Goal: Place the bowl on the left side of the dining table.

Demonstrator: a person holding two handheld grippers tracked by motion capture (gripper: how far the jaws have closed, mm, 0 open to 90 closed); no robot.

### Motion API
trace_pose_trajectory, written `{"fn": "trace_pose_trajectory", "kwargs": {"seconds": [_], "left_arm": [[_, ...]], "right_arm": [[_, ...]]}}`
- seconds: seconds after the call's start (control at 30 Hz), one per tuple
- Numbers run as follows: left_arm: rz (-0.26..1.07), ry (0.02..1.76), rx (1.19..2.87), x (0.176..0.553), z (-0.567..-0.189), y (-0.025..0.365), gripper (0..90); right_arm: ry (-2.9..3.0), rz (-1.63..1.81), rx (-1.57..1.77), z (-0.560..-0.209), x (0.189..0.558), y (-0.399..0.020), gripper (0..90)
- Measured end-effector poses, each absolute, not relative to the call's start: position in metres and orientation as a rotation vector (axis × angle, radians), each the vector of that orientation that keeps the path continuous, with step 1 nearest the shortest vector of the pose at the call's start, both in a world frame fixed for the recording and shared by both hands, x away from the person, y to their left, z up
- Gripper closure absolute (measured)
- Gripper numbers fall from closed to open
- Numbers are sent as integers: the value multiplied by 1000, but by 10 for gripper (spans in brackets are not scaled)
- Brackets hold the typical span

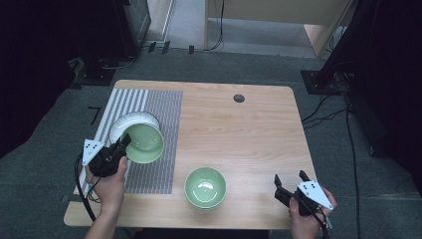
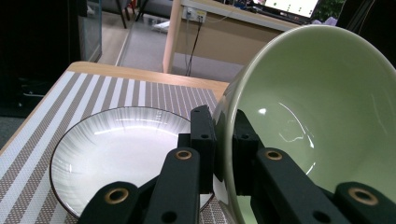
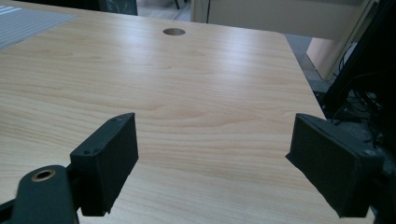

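My left gripper [image 1: 124, 143] is shut on the rim of a pale green bowl [image 1: 144, 143], which hangs tilted over a white plate [image 1: 130, 122] on the striped placemat [image 1: 159, 107]. In the left gripper view the jaws pinch the green bowl [image 2: 322, 116] wall, one inside and one outside, with the white plate [image 2: 116, 149] lying below. A second green bowl [image 1: 205, 187] stands upright near the table's front edge. My right gripper [image 1: 290, 178] is at the front right corner, jaws open wide with nothing between them; its own view shows my right gripper [image 3: 212, 163] above bare wood.
The wooden table [image 1: 249, 129] has a round cable hole [image 1: 239, 98] at the back. Cables and dark stands lie on the floor around it. A light wooden cabinet [image 1: 278, 20] stands beyond the table.
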State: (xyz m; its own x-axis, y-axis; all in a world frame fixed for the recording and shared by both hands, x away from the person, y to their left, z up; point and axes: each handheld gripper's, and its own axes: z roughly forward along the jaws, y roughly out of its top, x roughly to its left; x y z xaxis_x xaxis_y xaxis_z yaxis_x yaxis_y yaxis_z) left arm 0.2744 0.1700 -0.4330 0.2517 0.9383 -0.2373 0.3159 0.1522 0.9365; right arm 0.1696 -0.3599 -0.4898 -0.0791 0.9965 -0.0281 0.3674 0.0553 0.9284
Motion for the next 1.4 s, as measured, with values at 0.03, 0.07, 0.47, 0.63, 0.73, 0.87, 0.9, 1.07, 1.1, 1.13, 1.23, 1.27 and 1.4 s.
{"fn": "trace_pose_trajectory", "kwargs": {"seconds": [0.03, 0.07, 0.47, 0.63, 0.73, 0.87, 0.9, 1.07, 1.1, 1.13, 1.23, 1.27, 1.4], "left_arm": [[695, 1287, 1382, 275, -433, 171, 832], [696, 1291, 1384, 276, -433, 172, 832], [686, 1338, 1359, 284, -439, 183, 831], [679, 1346, 1356, 286, -440, 183, 832], [676, 1352, 1357, 288, -441, 184, 832], [673, 1361, 1353, 291, -442, 187, 831], [672, 1363, 1351, 292, -442, 188, 832], [663, 1383, 1346, 297, -445, 191, 831], [665, 1384, 1355, 298, -445, 192, 831], [664, 1389, 1354, 300, -446, 193, 832], [652, 1398, 1352, 305, -447, 195, 832], [647, 1402, 1350, 306, -448, 195, 832], [627, 1419, 1342, 311, -450, 198, 832]], "right_arm": [[1558, 1023, 1417, -490, 169, -362, 153], [1556, 1016, 1420, -491, 168, -364, 153], [1565, 977, 1455, -505, 165, -397, 153], [1599, 975, 1463, -511, 168, -405, 153], [1622, 972, 1476, -514, 170, -408, 151], [1673, 973, 1502, -519, 172, -414, 150], [1680, 975, 1513, -519, 173, -415, 149], [1704, 965, 1548, -520, 175, -421, 151], [1708, 961, 1564, -520, 175, -422, 153], [1717, 962, 1574, -520, 176, -423, 152], [1723, 920, 1621, -521, 177, -426, 153], [1731, 912, 1629, -522, 178, -426, 152], [1748, 867, 1663, -523, 180, -425, 152]]}}
